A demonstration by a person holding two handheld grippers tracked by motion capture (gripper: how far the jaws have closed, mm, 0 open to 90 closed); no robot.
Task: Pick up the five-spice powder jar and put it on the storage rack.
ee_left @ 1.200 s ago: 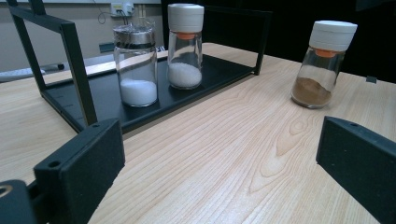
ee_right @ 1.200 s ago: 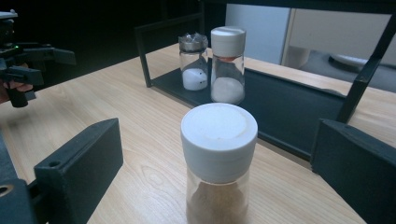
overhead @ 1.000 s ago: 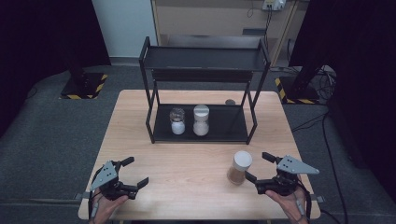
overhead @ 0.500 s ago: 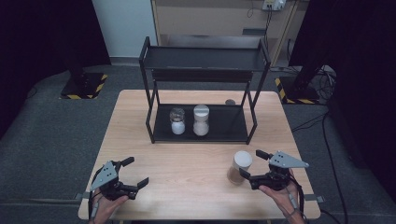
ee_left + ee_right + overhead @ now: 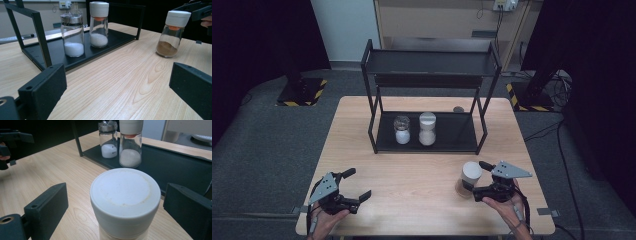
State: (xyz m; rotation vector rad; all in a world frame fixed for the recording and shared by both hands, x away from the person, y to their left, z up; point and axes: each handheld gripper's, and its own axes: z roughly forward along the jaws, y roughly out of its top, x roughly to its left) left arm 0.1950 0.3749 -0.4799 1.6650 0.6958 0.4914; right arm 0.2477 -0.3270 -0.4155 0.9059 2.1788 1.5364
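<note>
A spice jar [image 5: 469,178] with a white lid and brown powder stands on the wooden table at the front right; it also shows in the left gripper view [image 5: 173,33]. My right gripper [image 5: 478,180] has one jaw on each side of the jar. In the right gripper view the white lid [image 5: 125,192] sits between the jaws with a gap on both sides. The jaws have just been closing and do not press on the jar. My left gripper [image 5: 358,183] rests open near the front left edge with nothing between its jaws [image 5: 120,85].
A black two-level rack [image 5: 432,62] stands at the table's middle back. On its lower shelf [image 5: 457,132] are a metal-topped glass shaker [image 5: 402,130] and a white-lidded jar [image 5: 427,128], both holding white powder. A small dark round object [image 5: 458,109] lies behind the rack.
My right gripper has moved left up to the brown spice jar, so the jar now stands between its jaws. The left gripper has stayed in place.
</note>
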